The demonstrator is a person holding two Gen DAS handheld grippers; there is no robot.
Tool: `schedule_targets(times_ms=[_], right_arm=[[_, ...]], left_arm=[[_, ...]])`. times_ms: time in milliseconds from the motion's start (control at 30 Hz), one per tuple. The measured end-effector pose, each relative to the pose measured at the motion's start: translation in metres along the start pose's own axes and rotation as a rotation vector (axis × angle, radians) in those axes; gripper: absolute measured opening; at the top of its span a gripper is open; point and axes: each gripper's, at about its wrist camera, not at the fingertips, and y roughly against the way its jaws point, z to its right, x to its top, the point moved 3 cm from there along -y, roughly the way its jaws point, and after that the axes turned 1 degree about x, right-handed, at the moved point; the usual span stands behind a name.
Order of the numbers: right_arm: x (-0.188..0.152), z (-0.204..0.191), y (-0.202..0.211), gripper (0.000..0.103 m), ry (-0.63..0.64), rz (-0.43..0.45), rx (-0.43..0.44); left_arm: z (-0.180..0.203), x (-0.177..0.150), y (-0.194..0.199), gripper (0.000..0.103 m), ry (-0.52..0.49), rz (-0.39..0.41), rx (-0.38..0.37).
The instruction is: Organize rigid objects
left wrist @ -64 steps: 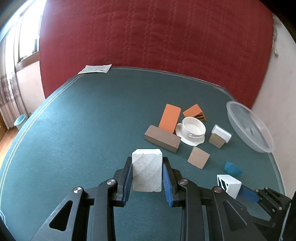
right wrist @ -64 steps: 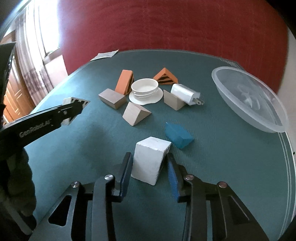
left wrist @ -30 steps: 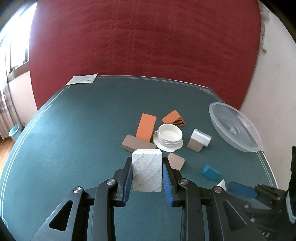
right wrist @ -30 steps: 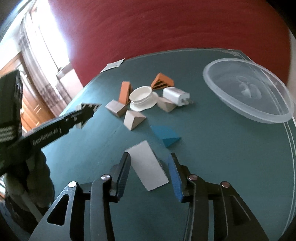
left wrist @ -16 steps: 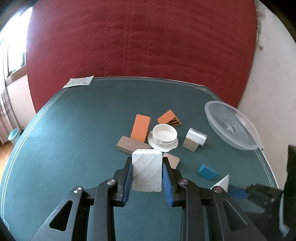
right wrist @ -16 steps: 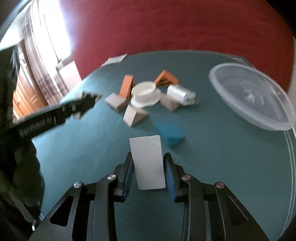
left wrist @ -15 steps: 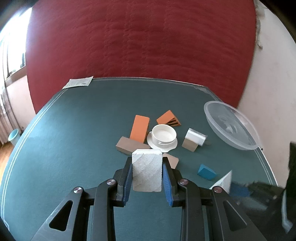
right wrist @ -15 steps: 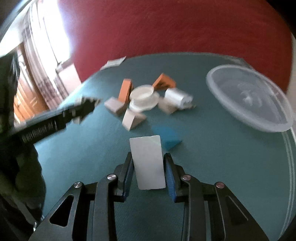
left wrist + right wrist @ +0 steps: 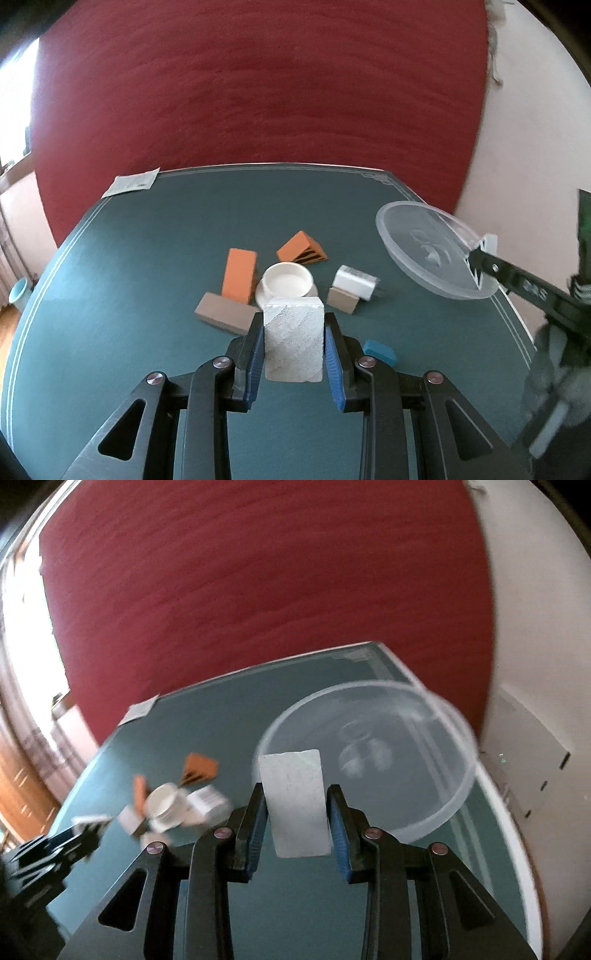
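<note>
My left gripper point(image 9: 294, 341) is shut on a rough white stone block point(image 9: 294, 338), held above the green table. The right gripper point(image 9: 295, 806) is shut on a smooth white wedge block point(image 9: 297, 803), lifted off the table and facing the clear plastic bowl point(image 9: 436, 812) just ahead. In the left wrist view that bowl point(image 9: 413, 254) sits at the right edge, and the right gripper's fingertips point(image 9: 480, 254) with the white wedge reach over its near rim. A blue block point(image 9: 380, 350) lies on the table by my left gripper's right finger.
Mid-table lie an orange block point(image 9: 240, 275), a striped orange wedge point(image 9: 301, 251), a white dish point(image 9: 286, 284), a white charger point(image 9: 356, 282) on a tan block point(image 9: 343, 301), and a brown block point(image 9: 223, 314). A paper slip point(image 9: 131, 186) sits far left. A red quilt hangs behind.
The right gripper closed on the white wedge, lifted it off the table and swung right toward the bowl. The left gripper, still gripping the stone block, drifted slightly back.
</note>
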Motion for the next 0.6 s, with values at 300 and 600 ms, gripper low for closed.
schedule_targets(times_ms=[300, 600], right_arm=[[0.004, 0.044, -0.032, 0.035, -0.098, 0.014, -0.074], [-0.001, 0.053, -0.025, 0.036, -0.124, 0.076, -0.172]], left_arm=[[0.035, 0.016, -0.012, 0.031, -0.058, 0.000, -0.027], [0.078, 0.041, -0.032, 0.031, -0.097, 0.014, -0.101]])
